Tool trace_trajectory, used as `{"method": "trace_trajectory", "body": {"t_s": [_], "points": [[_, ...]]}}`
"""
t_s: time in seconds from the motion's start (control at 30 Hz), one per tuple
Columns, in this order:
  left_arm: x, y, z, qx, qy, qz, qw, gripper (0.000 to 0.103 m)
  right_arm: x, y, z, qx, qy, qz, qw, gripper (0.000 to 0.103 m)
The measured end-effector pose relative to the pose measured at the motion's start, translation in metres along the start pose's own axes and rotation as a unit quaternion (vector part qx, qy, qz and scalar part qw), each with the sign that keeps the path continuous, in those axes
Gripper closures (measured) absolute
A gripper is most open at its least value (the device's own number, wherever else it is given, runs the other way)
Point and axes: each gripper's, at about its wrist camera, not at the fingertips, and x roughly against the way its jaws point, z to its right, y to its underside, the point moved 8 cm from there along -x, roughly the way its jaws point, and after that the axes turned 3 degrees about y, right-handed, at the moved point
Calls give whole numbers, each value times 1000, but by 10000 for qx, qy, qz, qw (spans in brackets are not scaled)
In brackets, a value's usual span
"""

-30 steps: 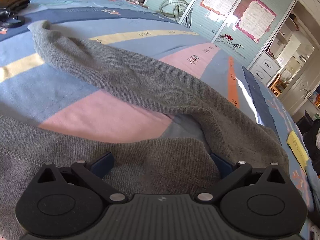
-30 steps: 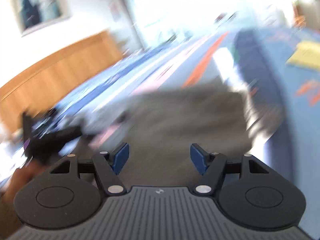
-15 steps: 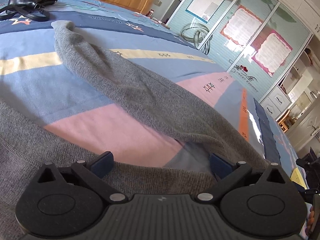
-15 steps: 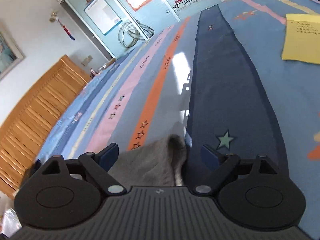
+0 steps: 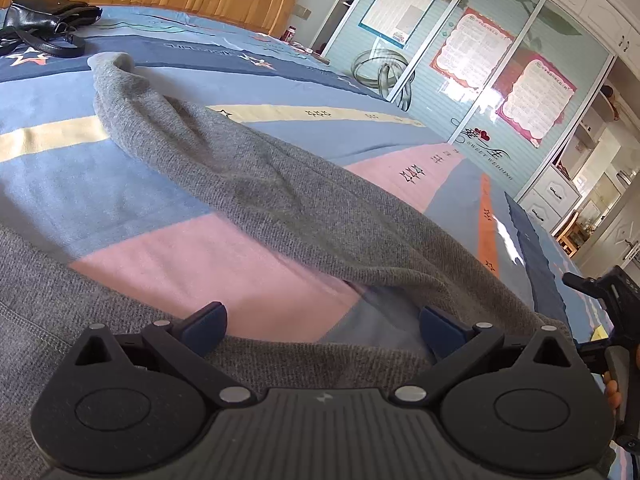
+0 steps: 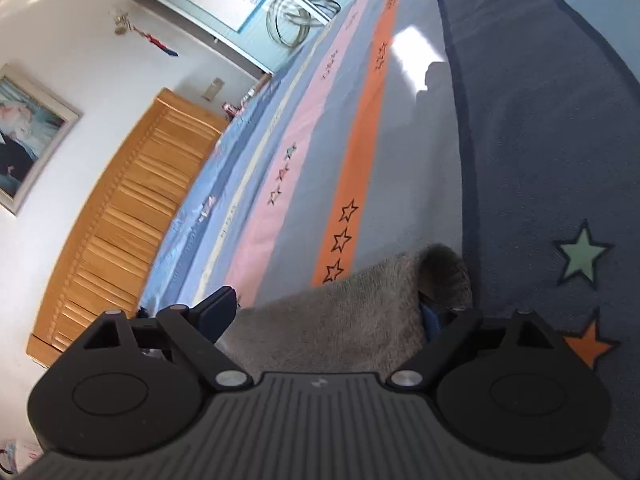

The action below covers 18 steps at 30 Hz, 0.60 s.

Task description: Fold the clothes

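Right gripper (image 6: pixel 326 312): released, jaws wide, pads clear of cloth.
Left gripper (image 5: pixel 320 322): released, wide.
Grey sweater (image 5: pixel 280 200): sleeve cuff (image 6: pixel 444 276) at 1 o'clock from right gripper; body under left gripper.

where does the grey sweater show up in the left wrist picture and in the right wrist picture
Left wrist: the grey sweater runs from upper left to lower right, with another part along the bottom under the claw.
Right wrist: only a cuff end of the sweater shows, bottom centre.
Shared landmark: the orange stripe with stars on the bedspread.
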Motion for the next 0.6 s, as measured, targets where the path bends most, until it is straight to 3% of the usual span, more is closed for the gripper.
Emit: {"method": "trace_trajectory", "body": {"t_s": [0.13, 0.2, 0.3, 0.37, 0.43, 0.6], "points": [[-1, 0, 0, -28, 8, -10, 10000, 1, -16, -7, 2, -396, -234, 171, 9988, 9], [-2, 0, 0, -41, 8, -17, 10000, 1, -18, -13, 4, -687, -514, 476, 9952, 9], [-2, 0, 0, -55, 4, -10, 10000, 1, 2, -30, -1, -947, -1055, 1491, 9786, 9], [-2, 1, 1, -66, -2, -3, 10000, 1, 11, -45, -11, -1063, -1389, 1865, 9668, 9], [-2, 1, 1, -81, -11, -2, 10000, 1, 5, -55, -22, -868, -1218, 1860, 9711, 9], [-2, 2, 1, -137, -13, -18, 9999, 1, -37, -64, -25, -60, -171, 1438, 9894, 9]]}}
